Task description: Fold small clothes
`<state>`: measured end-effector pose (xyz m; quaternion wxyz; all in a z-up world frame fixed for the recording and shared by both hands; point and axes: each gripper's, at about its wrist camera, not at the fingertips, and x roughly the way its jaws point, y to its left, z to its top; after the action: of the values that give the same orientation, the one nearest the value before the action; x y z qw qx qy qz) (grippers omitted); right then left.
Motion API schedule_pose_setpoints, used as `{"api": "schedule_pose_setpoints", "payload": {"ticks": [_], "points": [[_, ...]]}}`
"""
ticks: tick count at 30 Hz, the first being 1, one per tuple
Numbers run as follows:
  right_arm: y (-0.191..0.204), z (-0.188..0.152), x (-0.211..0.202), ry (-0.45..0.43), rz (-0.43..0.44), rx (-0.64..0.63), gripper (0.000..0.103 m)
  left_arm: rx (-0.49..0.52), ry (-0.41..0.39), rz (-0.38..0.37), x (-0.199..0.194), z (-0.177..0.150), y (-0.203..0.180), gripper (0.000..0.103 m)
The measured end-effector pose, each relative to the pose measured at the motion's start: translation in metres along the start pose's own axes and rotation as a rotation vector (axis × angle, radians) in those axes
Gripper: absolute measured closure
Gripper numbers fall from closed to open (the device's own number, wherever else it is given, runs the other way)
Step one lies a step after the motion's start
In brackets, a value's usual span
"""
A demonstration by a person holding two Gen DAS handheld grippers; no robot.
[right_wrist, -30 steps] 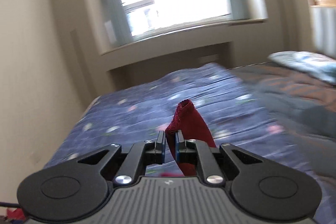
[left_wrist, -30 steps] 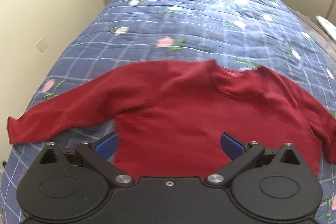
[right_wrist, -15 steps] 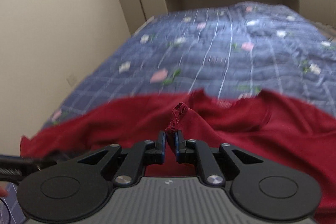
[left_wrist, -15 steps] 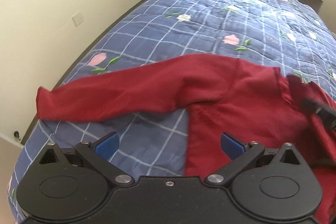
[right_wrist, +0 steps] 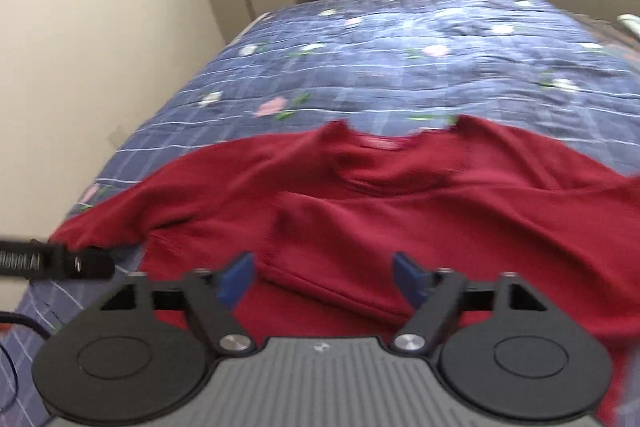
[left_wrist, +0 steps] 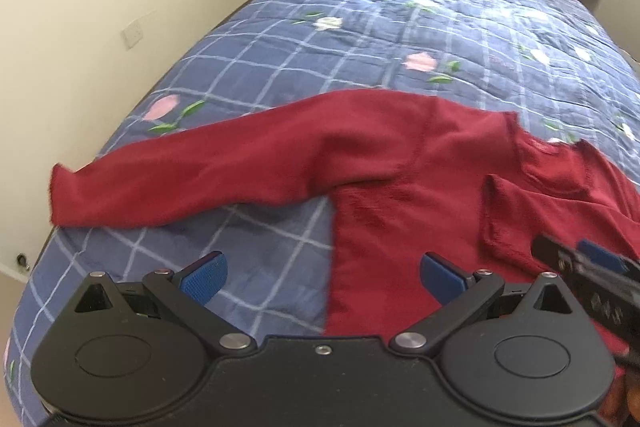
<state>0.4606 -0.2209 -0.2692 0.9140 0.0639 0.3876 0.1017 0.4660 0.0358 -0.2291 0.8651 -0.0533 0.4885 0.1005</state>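
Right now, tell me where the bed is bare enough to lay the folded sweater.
Bare quilt stretches beyond the red sweater, toward the window. A smaller patch lies below the outstretched sleeve, under the left gripper. Crowded: the sweater's body, where the right gripper hovers.

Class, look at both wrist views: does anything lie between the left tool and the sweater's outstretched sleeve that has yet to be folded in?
Nothing visible does. The left tool is open above the quilt, and only bare quilt separates it from the sleeve of the red sweater. The right tool, also open, sits off to the side over the sweater's body.
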Motion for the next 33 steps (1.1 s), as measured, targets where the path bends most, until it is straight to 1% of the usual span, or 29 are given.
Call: {"api": "schedule_pose_setpoints", "payload": {"ticks": [2,4,6,8,10,12,14,18,19,21,24,26,30,31,32,33], "points": [[-0.019,-0.011,-0.020,-0.011,-0.074,0.005,0.003,0.024,-0.003,-0.019,0.002,0.001,-0.012,0.001],[-0.040,-0.022,-0.039,-0.020,-0.164,0.015,0.000,0.045,-0.004,-0.037,0.006,0.001,-0.025,0.001],[-0.065,-0.033,-0.055,-0.019,-0.271,0.051,0.000,0.065,0.001,-0.048,0.013,0.002,-0.040,0.001],[-0.088,-0.042,-0.066,-0.018,-0.348,0.104,0.000,0.087,0.010,-0.055,0.021,0.005,-0.055,0.001],[-0.113,-0.050,-0.071,0.007,-0.436,0.155,0.000,0.107,0.010,-0.059,0.026,0.007,-0.070,0.001],[-0.130,-0.056,-0.071,0.024,-0.503,0.174,0.000,0.125,0.012,-0.059,0.030,0.009,-0.082,0.001],[-0.144,-0.061,-0.070,0.018,-0.545,0.178,0.000,0.145,0.019,-0.054,0.036,0.010,-0.094,0.001],[-0.156,-0.066,-0.057,0.010,-0.587,0.130,0.000,0.171,0.043,-0.035,0.052,0.009,-0.110,0.001],[-0.155,-0.066,-0.054,0.001,-0.587,0.115,0.001,0.177,0.053,-0.027,0.057,0.008,-0.113,0.001],[-0.151,-0.065,-0.051,-0.024,-0.565,0.081,0.004,0.200,0.093,0.015,0.069,0.006,-0.119,0.001],[-0.144,-0.062,-0.046,-0.050,-0.551,0.044,0.013,0.218,0.136,0.057,0.080,0.001,-0.124,0.001],[-0.140,-0.059,-0.047,-0.071,-0.545,0.030,0.020,0.214,0.142,0.063,0.082,-0.002,-0.123,0.001],[-0.139,-0.055,-0.045,-0.083,-0.532,-0.002,0.026,0.188,0.147,0.062,0.084,-0.006,-0.120,0.000],[-0.138,-0.055,-0.046,-0.083,-0.527,-0.012,0.032,0.177,0.150,0.059,0.085,-0.006,-0.118,0.000],[-0.138,-0.055,-0.045,-0.083,-0.520,-0.021,0.041,0.167,0.152,0.057,0.086,-0.006,-0.117,0.000],[-0.138,-0.055,-0.045,-0.082,-0.515,-0.030,0.045,0.156,0.154,0.054,0.086,-0.007,-0.116,0.000]]}}
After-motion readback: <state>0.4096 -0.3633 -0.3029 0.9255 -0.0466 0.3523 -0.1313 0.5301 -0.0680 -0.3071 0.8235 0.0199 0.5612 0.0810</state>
